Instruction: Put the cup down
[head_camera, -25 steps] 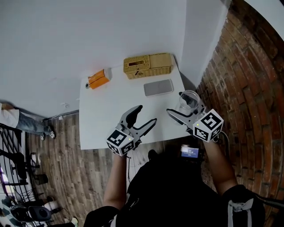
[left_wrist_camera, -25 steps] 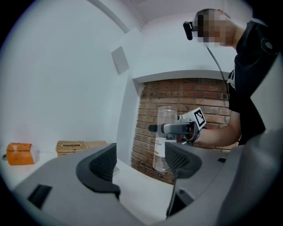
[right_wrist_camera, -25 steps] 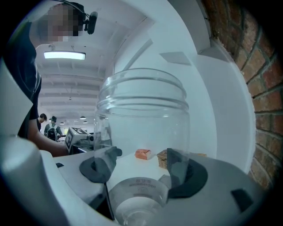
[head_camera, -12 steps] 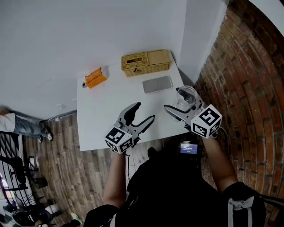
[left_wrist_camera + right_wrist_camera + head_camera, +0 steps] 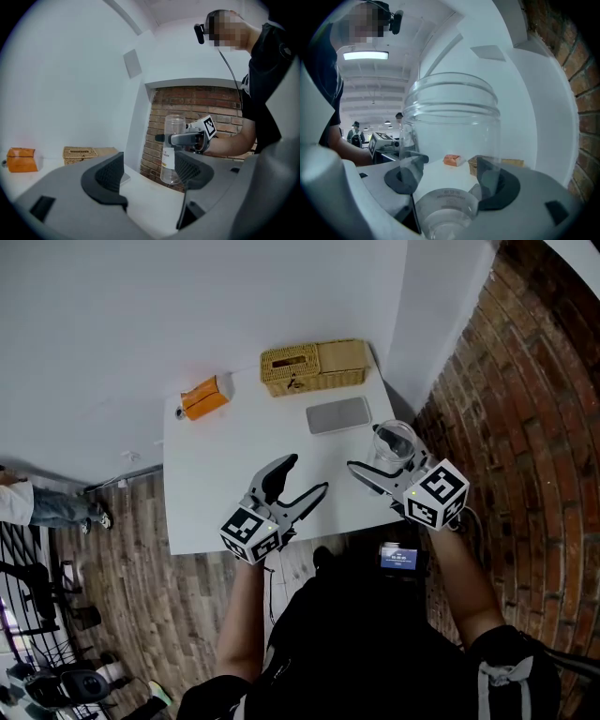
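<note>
A clear plastic cup (image 5: 395, 439) stands upright in my right gripper (image 5: 384, 456), whose jaws are shut on its lower body, over the right edge of the white table (image 5: 225, 474). In the right gripper view the cup (image 5: 450, 140) fills the middle, with a pad pressed on each side. The left gripper view shows the cup (image 5: 172, 147) from the side, with its base close above the table's edge. My left gripper (image 5: 307, 476) hangs open over the table's front edge with nothing between its fingers.
At the back of the table lie an orange box (image 5: 206, 399), a wicker basket (image 5: 314, 365) and a flat grey pad (image 5: 338, 414). A brick wall (image 5: 525, 427) runs close along the right. A person (image 5: 37, 502) stands far off on the wooden floor at the left.
The head view has shifted a little. Both grippers and the cup keep their places relative to the table.
</note>
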The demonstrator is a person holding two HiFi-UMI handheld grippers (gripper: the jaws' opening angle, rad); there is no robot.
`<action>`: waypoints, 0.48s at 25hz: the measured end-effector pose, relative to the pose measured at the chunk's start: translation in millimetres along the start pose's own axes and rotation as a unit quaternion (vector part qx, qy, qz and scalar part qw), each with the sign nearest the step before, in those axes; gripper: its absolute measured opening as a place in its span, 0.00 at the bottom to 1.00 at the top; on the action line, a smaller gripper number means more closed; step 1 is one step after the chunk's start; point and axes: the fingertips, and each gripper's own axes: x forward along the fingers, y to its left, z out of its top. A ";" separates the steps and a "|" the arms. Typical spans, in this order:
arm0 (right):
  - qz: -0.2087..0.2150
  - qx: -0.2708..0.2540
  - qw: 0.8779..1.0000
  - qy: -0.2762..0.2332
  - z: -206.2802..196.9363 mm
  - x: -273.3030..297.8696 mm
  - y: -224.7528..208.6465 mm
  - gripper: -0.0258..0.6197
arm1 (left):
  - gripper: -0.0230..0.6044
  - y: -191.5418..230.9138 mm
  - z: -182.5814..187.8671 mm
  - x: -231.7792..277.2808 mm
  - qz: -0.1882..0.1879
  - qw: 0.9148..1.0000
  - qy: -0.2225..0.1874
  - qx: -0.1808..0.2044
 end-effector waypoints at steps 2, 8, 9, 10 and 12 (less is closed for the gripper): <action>0.000 0.001 1.000 0.000 -1.8 4.4 -7.8 0.62 | 0.58 3.3 0.3 1.8 0.003 1.000 0.001 0.000; -0.007 0.005 1.000 0.001 -8.1 27.3 -43.2 0.62 | 0.58 20.1 -0.7 10.0 0.015 1.000 0.009 -0.003; -0.009 0.006 1.000 0.001 -9.5 31.7 -50.9 0.62 | 0.58 22.8 -0.4 12.3 0.017 1.000 0.010 -0.003; -0.011 0.008 1.000 0.000 -11.1 36.0 -59.0 0.62 | 0.58 25.1 -0.1 14.7 0.018 1.000 0.011 -0.003; -0.015 0.011 1.000 0.000 -15.8 45.0 -75.5 0.62 | 0.58 29.3 -1.3 19.6 0.021 1.000 0.013 -0.005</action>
